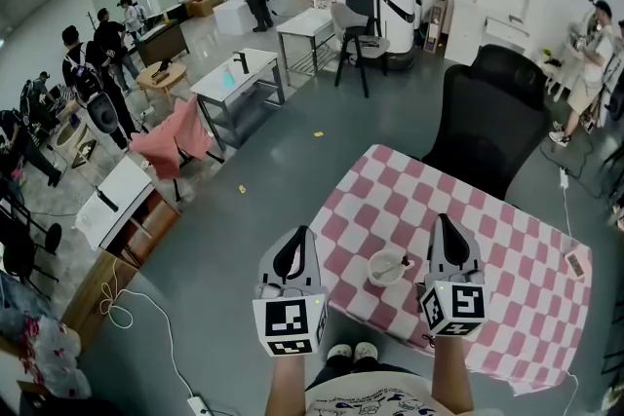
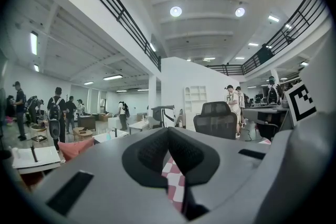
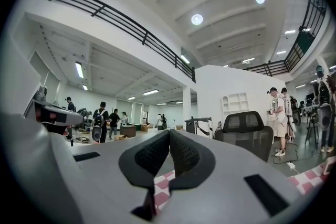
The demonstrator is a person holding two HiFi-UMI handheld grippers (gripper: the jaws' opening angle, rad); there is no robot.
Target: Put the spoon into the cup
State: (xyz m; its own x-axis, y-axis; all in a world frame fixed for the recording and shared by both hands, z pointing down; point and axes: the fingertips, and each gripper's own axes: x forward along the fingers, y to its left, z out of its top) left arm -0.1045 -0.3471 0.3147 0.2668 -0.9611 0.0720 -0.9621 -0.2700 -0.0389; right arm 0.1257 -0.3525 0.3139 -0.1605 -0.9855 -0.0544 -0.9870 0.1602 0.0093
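The desk wears a pink checked cloth. The left gripper and right gripper both have jaws clenched on nothing. Between them sits the white cup. The spoon seems to rest inside it, with its handle leaning toward 3 o'clock. It looks light, stiff and slippery, so the handle is the best place to grab it.

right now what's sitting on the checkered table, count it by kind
cup: 1
spoon: 1
small flat object by the right edge: 1
total: 3
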